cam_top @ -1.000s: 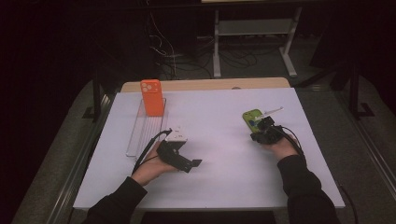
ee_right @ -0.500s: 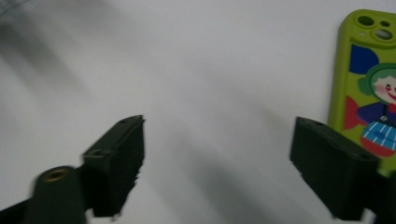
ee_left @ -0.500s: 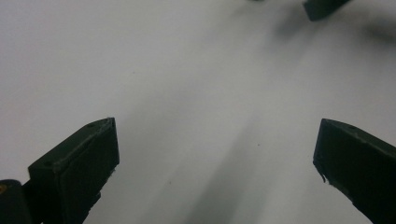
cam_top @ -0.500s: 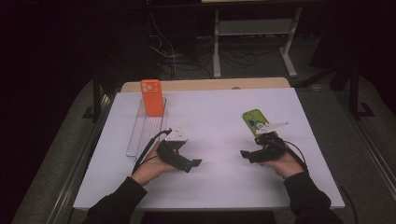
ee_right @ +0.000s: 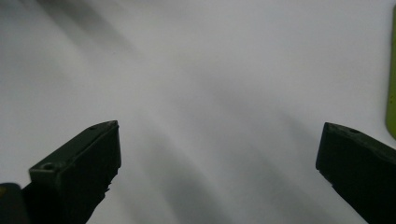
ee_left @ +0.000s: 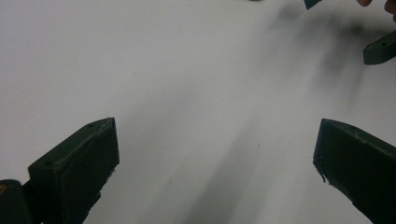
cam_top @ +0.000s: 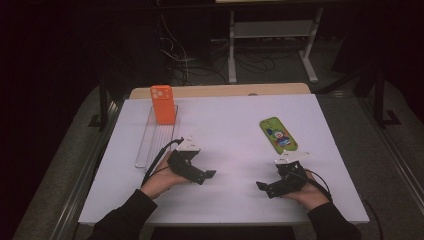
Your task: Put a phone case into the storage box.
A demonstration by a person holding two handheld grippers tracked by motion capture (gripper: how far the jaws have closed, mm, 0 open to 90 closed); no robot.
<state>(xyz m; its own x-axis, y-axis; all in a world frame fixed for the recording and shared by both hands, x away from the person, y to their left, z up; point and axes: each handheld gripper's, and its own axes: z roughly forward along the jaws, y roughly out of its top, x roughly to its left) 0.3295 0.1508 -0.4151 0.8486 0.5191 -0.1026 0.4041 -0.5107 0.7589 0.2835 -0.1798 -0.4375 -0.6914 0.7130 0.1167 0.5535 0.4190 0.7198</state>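
A green phone case (cam_top: 278, 135) with a cartoon figure lies flat on the white table (cam_top: 230, 125), right of centre. My right gripper (cam_top: 265, 189) rests nearer the person than the case and apart from it. Its jaws have just been opening and stand open with nothing between them. In the right gripper view (ee_right: 219, 149) bare table lies between the jaws, with the case's green edge (ee_right: 391, 93) at the far right. My left gripper (cam_top: 206, 177) rests on the table at centre left, open and empty (ee_left: 215, 149). An orange phone case (cam_top: 162, 104) stands upright in a clear rack (cam_top: 150, 142).
The clear rack lies along the table's left side. The right gripper's jaw tip (ee_left: 380, 49) shows at the top right of the left gripper view. Beyond the table's far edge are a wooden board (cam_top: 220, 91), cables and a metal stand (cam_top: 272, 30) on a dark floor.
My right gripper has let go of the green case, opened, and drawn back toward the person. The case stays flat on the table. The left hand has not moved.
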